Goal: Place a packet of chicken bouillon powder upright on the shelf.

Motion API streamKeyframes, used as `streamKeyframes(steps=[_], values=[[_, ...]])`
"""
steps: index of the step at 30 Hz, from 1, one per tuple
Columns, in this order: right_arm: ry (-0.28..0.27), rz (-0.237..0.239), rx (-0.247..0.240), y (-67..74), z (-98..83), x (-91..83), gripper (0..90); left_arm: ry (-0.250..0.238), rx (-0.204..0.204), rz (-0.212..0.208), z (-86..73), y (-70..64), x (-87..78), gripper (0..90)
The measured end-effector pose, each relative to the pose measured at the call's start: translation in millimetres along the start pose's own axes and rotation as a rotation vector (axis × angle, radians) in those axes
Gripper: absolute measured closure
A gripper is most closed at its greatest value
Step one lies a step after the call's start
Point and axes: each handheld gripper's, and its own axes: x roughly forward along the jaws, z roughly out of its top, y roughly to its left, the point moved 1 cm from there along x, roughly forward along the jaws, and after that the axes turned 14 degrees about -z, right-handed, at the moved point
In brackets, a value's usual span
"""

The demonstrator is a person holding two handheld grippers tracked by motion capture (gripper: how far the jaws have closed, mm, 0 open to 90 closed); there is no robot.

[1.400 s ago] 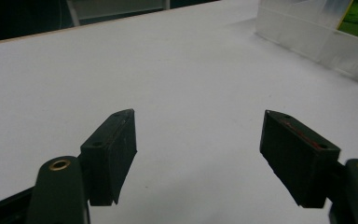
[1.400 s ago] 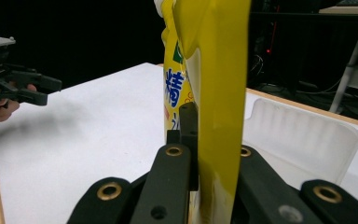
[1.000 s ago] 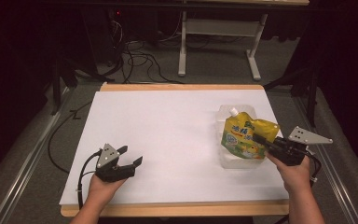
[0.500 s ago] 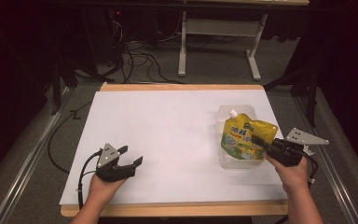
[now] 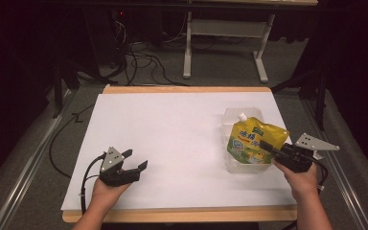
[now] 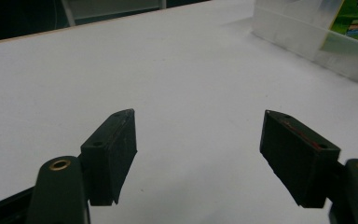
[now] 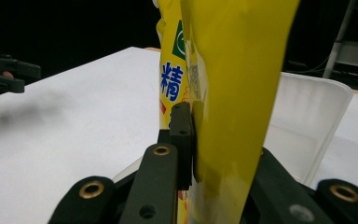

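The left gripper (image 5: 133, 165) is resting near the table's (image 5: 172, 124) front left corner, its jaws standing wide apart. The right gripper (image 5: 267, 149), near the right edge, is pointing leftward, its jaws having just been easing open around the yellow pouch (image 5: 254, 139) between them.

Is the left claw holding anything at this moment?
No: in the left gripper view the left claw stands wide open over the bare white table, with nothing between its jaws.
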Motion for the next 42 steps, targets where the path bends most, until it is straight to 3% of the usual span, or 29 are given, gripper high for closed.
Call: streamKeyframes(steps=[10,14,22,34,42], values=[[-0.001,-0.017,0.015,-0.9,1.7,-1.0,71.8,0.001,0.002,0.0,-0.5,-0.7,0.0,27.7],[-0.013,-0.052,0.014,2.3,6.3,-2.1,55.4,0.003,0.003,-0.001,-0.8,-0.8,0.2,27.7],[-0.057,-0.111,0.026,7.6,19.2,-9.8,36.8,0.008,0.005,-0.001,-1.8,-1.0,0.6,27.7],[-0.182,-0.147,0.004,15.2,47.9,-39.8,35.8,0.011,0.004,-0.001,-2.7,-1.0,1.6,27.7],[-0.239,-0.11,-0.038,40.1,69.8,-52.8,36.3,0.019,0.008,0.002,-3.7,-0.7,1.8,27.7]])
